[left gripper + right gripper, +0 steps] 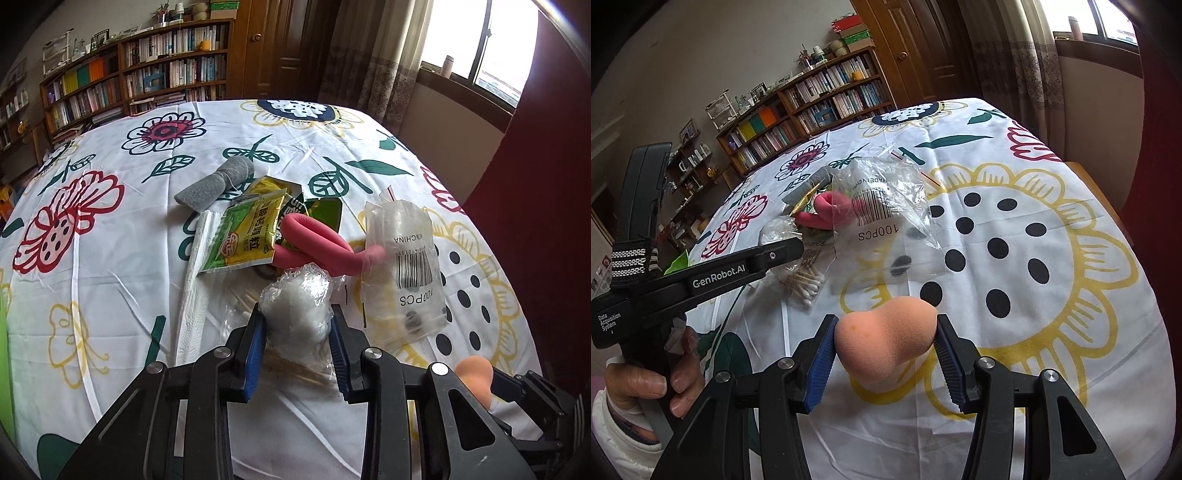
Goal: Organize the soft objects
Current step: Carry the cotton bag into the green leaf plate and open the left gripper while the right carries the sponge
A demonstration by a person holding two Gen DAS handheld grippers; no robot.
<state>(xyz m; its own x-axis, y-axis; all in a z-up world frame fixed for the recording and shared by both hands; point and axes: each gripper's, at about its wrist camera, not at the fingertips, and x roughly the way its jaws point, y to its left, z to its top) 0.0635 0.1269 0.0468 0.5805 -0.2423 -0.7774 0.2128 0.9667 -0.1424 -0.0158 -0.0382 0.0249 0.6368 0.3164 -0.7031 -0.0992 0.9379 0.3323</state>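
We hold two grippers over a table under a flowered cloth [110, 258]. The left gripper [297, 332] is clenched on a crumpled wad of clear plastic [295, 306]; the wad hides most of what lies beneath it, though thin wooden sticks show under the blue pads. The right gripper [884, 339] grasps a peach makeup sponge [882, 332], pinched at its sides; in the left view only a sliver of that sponge shows at 4 o'clock, cut off by the gripper frame.

The pile sits at 12 o'clock from the left gripper. A pink foam tube [314, 247] is bent into a loop, one end hidden under a clear bag [402, 266] printed "100PCS", the other tucked beneath a yellow-green sachet [247, 236]. More sachets lie under that one; we cannot tell how many. A grey sponge roll [218, 181] lies at 11 o'clock, beyond the sachets. A folded white paper towel [195, 280] runs along the pile's left side. In the right view, cotton swabs [807, 284] peek from below the left gripper's body, partly covered.

Bare cloth lies at 9 o'clock in the left view and at 2 to 4 o'clock in the right view, up to the table's edge.
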